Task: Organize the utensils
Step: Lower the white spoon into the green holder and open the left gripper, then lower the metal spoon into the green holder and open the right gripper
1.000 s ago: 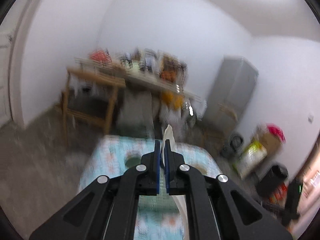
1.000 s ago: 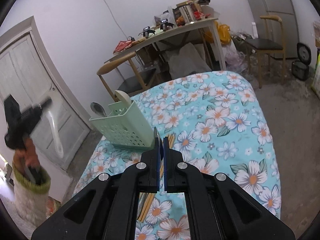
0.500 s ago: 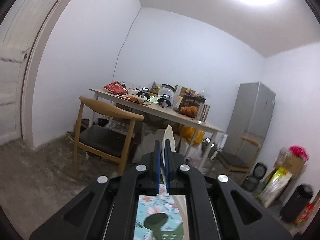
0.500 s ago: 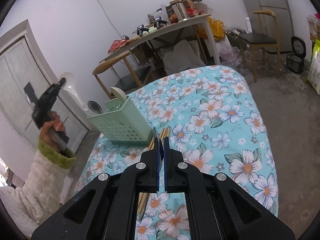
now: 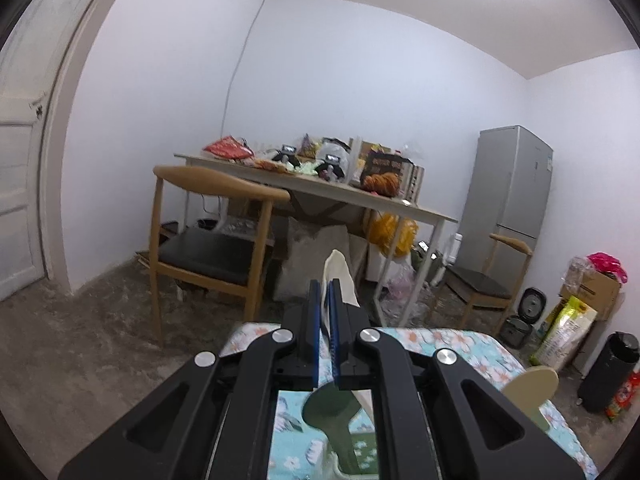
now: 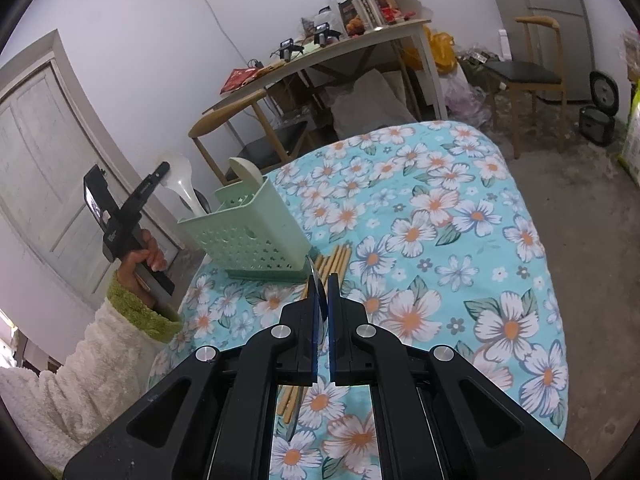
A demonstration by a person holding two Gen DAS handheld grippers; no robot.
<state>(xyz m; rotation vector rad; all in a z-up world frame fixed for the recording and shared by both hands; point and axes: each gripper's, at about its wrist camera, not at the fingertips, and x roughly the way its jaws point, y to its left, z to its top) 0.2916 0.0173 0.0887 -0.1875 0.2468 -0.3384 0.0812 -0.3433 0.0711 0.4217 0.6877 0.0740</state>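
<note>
**Spoon over holder, knife in right grip**

Left gripper [image 5: 325, 300] pinched on white spoon [image 6: 182, 184], handle end dipping into green holder [image 6: 248, 236] at its left end. Beige spoon [image 6: 246, 170] upright in holder. Right gripper [image 6: 322, 292] clamped on thin metal blade [image 6: 315, 286], above chopsticks [image 6: 334, 258] lying on floral tablecloth [image 6: 440, 208] beside holder.
</note>
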